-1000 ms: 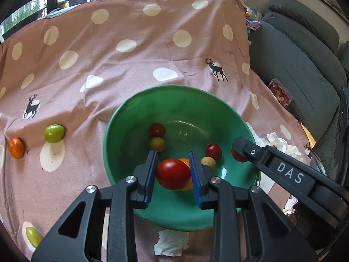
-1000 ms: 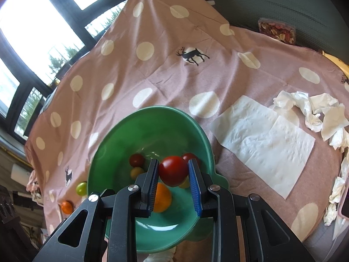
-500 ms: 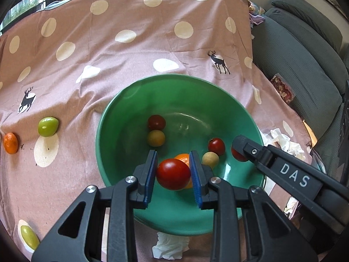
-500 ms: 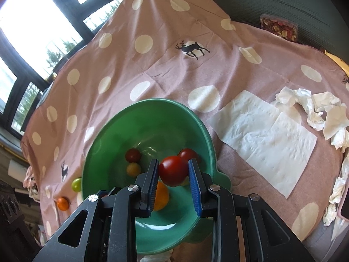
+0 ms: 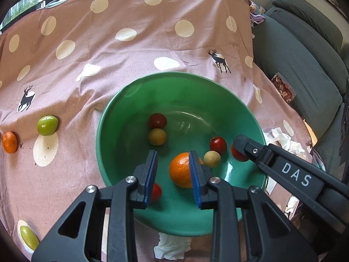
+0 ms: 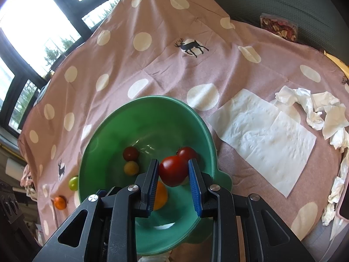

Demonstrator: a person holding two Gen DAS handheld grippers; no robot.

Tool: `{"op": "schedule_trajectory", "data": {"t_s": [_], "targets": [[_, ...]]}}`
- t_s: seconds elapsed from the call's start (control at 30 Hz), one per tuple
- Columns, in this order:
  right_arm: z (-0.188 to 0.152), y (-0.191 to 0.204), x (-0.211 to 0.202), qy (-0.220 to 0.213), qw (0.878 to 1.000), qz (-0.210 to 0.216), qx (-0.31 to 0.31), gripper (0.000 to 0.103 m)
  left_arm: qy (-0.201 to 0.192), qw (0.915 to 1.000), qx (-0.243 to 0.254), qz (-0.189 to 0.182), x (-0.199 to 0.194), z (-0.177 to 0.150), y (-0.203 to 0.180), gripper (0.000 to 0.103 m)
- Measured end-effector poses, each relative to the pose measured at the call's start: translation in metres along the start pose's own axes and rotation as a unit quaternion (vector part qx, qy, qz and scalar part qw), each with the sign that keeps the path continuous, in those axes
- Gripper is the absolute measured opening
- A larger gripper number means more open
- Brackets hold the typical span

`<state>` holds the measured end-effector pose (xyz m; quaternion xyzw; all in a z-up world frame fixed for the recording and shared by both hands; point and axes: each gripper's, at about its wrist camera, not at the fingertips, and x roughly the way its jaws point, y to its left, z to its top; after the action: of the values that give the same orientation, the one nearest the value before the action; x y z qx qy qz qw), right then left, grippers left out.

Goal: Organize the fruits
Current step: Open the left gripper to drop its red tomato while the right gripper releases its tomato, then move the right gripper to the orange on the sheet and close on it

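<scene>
Nearest me, my left gripper (image 5: 172,155) hangs over the near side of the green bowl (image 5: 113,118), jaws slightly apart with nothing between them. A small red tomato (image 5: 157,192) lies in the bowl just under its left finger. My right gripper (image 6: 173,162) is clamped on a large red tomato (image 6: 173,173), held above the bowl's right side and not yet released.

Already in the bowl are a mandarin (image 5: 180,171) and four cherry tomatoes in red and yellow. Three fruits remain on the tablecloth (image 5: 135,56) along its left edge: a green one (image 5: 28,238) at the near corner, then another green one (image 5: 47,125) and a small orange one (image 5: 9,142). So I judge this past halfway.
</scene>
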<state>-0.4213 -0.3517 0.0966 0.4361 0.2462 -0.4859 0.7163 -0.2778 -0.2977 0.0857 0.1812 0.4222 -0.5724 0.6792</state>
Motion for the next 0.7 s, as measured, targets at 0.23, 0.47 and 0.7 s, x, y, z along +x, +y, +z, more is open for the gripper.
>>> {"op": "schedule_trajectory", "data": {"t_s": [0.23,0.47,0.7], "targets": [[0.000,0.004,-0.004,-0.008,1.000,-0.003,-0.010,0.030,-0.019,0.9997,-0.014,-0.005,-0.021,-0.001,0.013,0.040],[-0.002,0.015,-0.013,-0.025,0.999,0.010,-0.023,0.041,-0.050,0.9976,-0.045,0.014,-0.061,-0.004,0.048,0.057],[-0.005,0.030,-0.021,-0.041,0.998,0.017,-0.041,0.050,-0.087,0.9898,-0.097,0.057,-0.113,-0.017,0.103,0.068]]}}
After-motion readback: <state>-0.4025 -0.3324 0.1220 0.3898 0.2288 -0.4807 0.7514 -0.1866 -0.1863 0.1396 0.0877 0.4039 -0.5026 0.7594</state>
